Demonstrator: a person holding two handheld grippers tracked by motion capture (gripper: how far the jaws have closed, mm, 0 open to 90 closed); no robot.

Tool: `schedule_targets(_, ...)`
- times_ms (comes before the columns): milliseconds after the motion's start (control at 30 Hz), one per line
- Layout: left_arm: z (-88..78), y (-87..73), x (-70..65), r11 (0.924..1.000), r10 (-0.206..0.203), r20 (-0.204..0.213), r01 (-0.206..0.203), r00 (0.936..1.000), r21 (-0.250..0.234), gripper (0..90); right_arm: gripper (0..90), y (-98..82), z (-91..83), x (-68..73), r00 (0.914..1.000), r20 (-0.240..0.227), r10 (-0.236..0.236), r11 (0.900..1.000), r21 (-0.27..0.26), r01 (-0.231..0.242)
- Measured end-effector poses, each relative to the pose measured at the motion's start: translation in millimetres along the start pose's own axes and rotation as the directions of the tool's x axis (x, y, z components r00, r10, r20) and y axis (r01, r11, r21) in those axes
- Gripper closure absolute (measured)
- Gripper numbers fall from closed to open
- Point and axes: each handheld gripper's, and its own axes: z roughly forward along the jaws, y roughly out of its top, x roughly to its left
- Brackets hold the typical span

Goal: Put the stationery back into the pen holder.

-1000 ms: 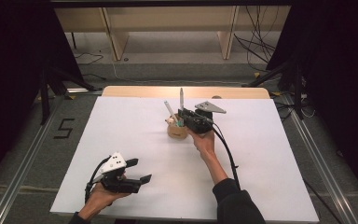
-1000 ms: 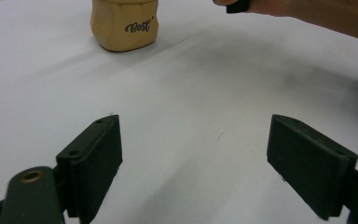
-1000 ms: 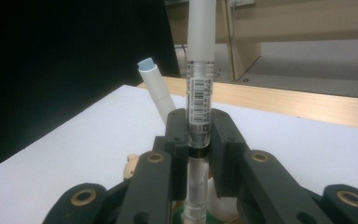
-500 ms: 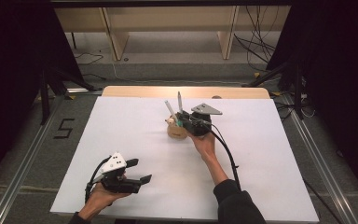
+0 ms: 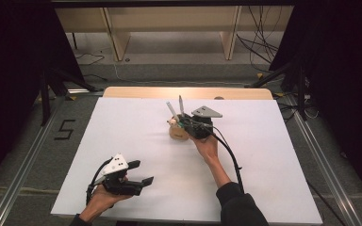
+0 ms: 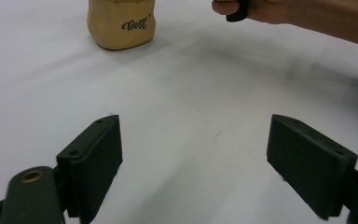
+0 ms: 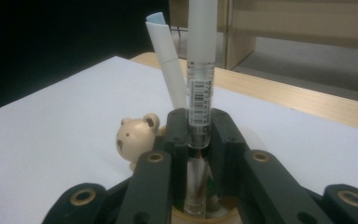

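A tan pen holder point(image 5: 179, 133) marked "Best" point(image 6: 121, 23) stands mid-table with a small bear figure point(image 7: 136, 135) on its rim. My right gripper point(image 5: 187, 123) is shut on an upright white pen with a barcode label point(image 7: 199, 88), whose lower end sits inside the holder. A second white pen with a blue tip point(image 7: 167, 65) leans in the holder beside it. Near the front left edge my left gripper point(image 5: 140, 173) rests low over the table, jaws wide open point(image 6: 196, 149) with nothing between them, pointing toward the holder.
The white table top point(image 5: 264, 155) ends in a wooden strip point(image 5: 188, 92) at the far side. Beyond it are shelf legs and cables on the floor. The hand on the right gripper point(image 6: 298, 14) sits right of the holder.
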Motion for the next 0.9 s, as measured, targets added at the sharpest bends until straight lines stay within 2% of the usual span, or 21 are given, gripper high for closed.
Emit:
schedule_targets(567, 0.3, -0.1, -0.5, 1.0000, -0.002, -0.001, 0.002, 1.0000, 0.002, 17.6, 79.1, -0.8, -0.8, 3.3, 0.9993, 0.014, -0.035, 0.998, 0.048, 0.034)
schedule_targets(833, 0.2, 0.1, -0.3, 1.0000, 0.000, -0.001, 0.000, 1.0000, 0.004, 17.6, 78.7, -2.2, -0.4, 2.3, 0.9990, 0.023, -0.039, 0.997, 0.065, 0.037)
schedule_targets(900, 0.2, 0.1, -0.3, 1.0000, 0.000, -0.002, 0.000, 1.0000, 0.003, 17.6, 75.8, -2.3, -1.3, 2.2, 0.9993, 0.024, -0.030, 0.998, 0.062, 0.029)
